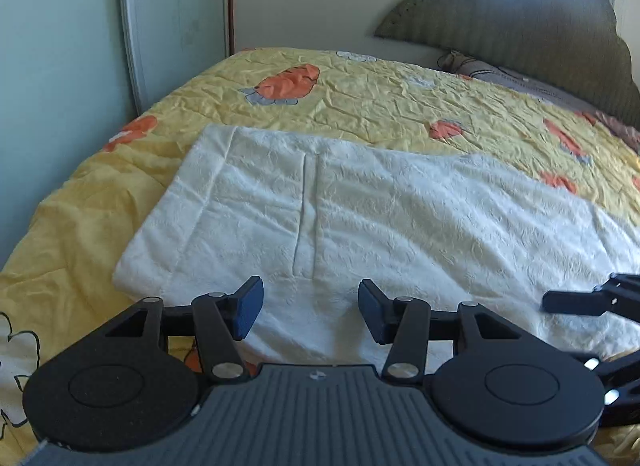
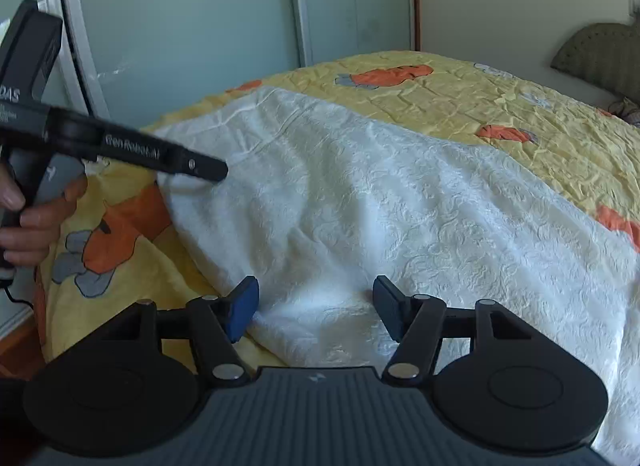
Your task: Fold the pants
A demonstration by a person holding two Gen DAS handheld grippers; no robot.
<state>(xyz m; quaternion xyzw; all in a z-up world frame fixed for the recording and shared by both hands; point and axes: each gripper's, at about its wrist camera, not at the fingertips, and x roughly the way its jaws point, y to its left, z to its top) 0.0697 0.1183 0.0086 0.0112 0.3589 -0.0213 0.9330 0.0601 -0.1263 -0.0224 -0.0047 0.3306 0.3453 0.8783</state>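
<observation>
Left wrist: both grippers (image 1: pixel 311 308) (image 2: pixel 315 308) gape over white pants (image 1: pixel 360 217) on yellow bedspread (image 1: pixel 360 97)

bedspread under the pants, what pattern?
Yellow bedspread with orange cartoon carrot prints, crinkled fabric. Shows best in the left wrist view.

The pants (image 1: pixel 360 217) under my claws are white cloth with a raised, crinkled weave, matt and a little puffy. Beneath them the bedspread (image 1: pixel 360 101) is thin yellow cloth, finely creased all over, with flat printed orange patches. My left gripper (image 1: pixel 311 312) is matt black plastic with small shiny metal pins at the joints; its ribbed grey body looks dull too. My right gripper (image 2: pixel 316 308) has the same finish, with blue rubbery-looking pads (image 2: pixel 242 312). The headboard (image 1: pixel 532 25) is ridged olive fabric. The sliding doors (image 2: pixel 192 13) are smooth frosted glass, faintly glossy.
</observation>
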